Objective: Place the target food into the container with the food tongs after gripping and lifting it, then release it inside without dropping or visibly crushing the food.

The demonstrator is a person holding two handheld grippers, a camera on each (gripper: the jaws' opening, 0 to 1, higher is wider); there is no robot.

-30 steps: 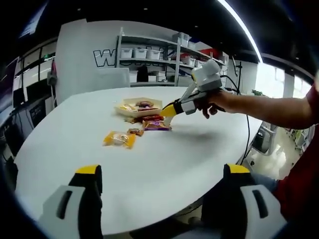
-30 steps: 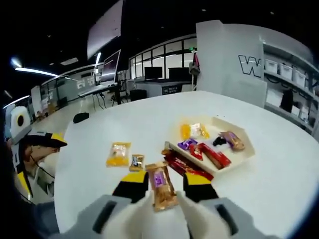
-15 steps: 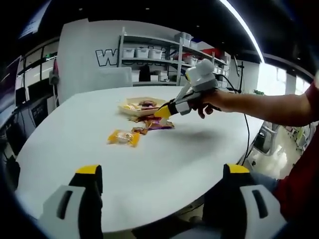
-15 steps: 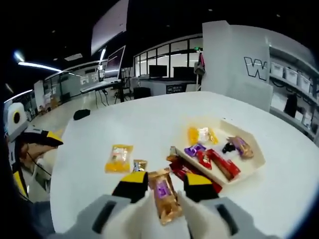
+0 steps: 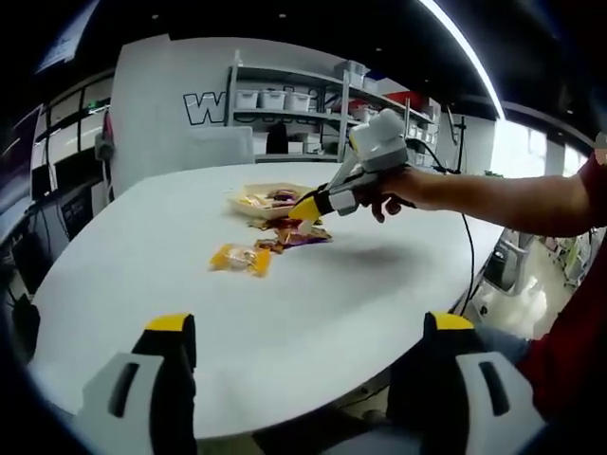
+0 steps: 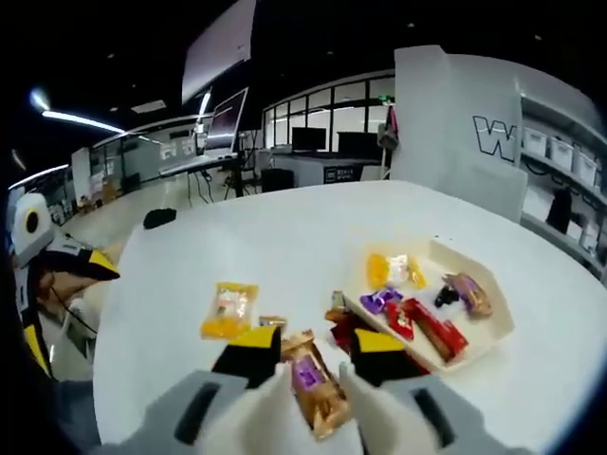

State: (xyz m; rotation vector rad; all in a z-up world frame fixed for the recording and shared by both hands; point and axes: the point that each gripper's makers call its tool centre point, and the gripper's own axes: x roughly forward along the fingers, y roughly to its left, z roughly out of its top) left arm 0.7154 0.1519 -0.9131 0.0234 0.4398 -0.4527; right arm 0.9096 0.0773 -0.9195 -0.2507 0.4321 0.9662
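**Onlooker A:** Brown wrapper with a purple label, that's the snack bar [image 6: 313, 391], and the right gripper [image 6: 310, 355] has its jaws clamped on it, clear of the white table [image 6: 285, 237]. So gripping and lifting look done to me.

**Onlooker B:** Yeah, and it isn't squashed as far as I can see. Drop-off is what's left: the tray [image 6: 497, 334] sits at about 2 o'clock from the jaws, near but not under them. It already has a few wrapped snacks inside, plus a red packet [image 6: 343, 329] leaning at its near edge.

**Onlooker A:** What about the left gripper [image 5: 308, 355]?

**Onlooker B:** Jaws wide apart, holding nothing, hanging back at the table's edge. A yellow packet [image 5: 241, 258] lies loose at 11 o'clock from it.
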